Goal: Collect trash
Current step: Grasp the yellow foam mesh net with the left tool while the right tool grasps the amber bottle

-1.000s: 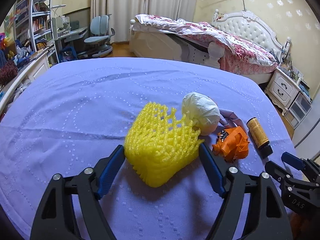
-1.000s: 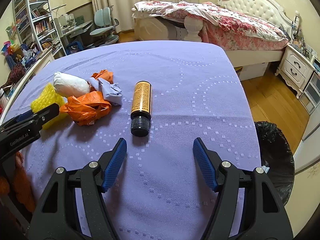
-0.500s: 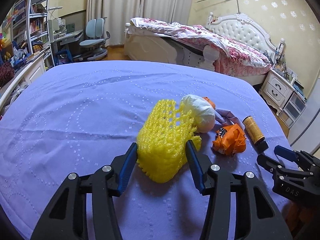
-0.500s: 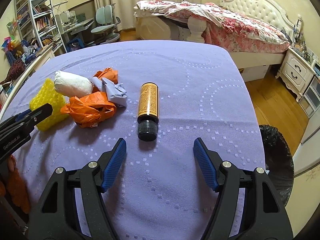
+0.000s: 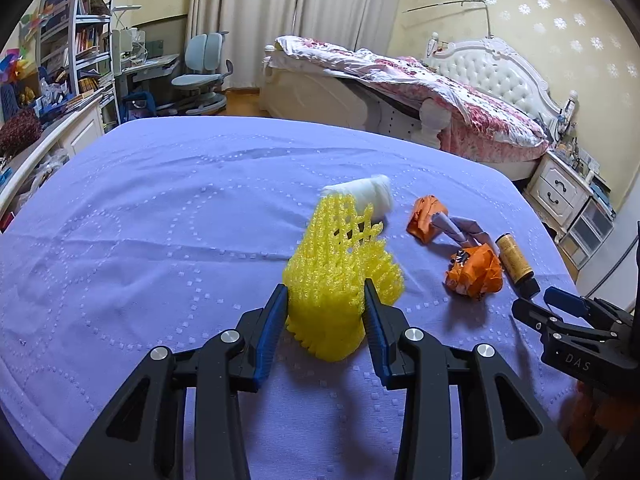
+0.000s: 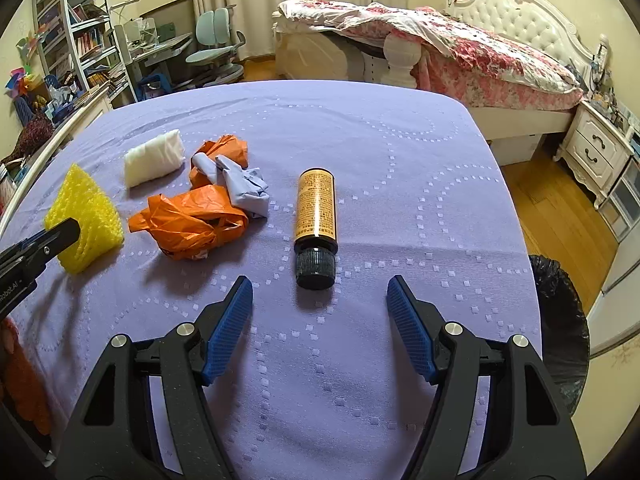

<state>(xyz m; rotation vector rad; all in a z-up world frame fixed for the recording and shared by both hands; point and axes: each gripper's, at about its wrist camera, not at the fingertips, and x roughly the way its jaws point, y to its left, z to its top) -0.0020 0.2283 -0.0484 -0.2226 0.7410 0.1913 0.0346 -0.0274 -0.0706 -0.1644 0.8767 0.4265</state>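
bedroom with a purple-covered table (image 6: 400, 152). left gripper (image 5: 325, 300) has just been closing, its jaws now pinching a yellow foam net (image 5: 340, 272) between them, likely to bin it. right gripper (image 6: 320, 308) waits wide open and empty, an amber bottle (image 6: 316, 216) lying just ahead of its jaws.

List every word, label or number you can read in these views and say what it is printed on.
"DAS": on the right gripper, seen in the left wrist view.
"obot.AI": on the left gripper at the edge of the right wrist view; its start is cut off.
Bottle label: dark print on amber, too small to read.
Orange bag: a dark mark, crumpled, unreadable.
Book spines on the shelf: too small and blurred.
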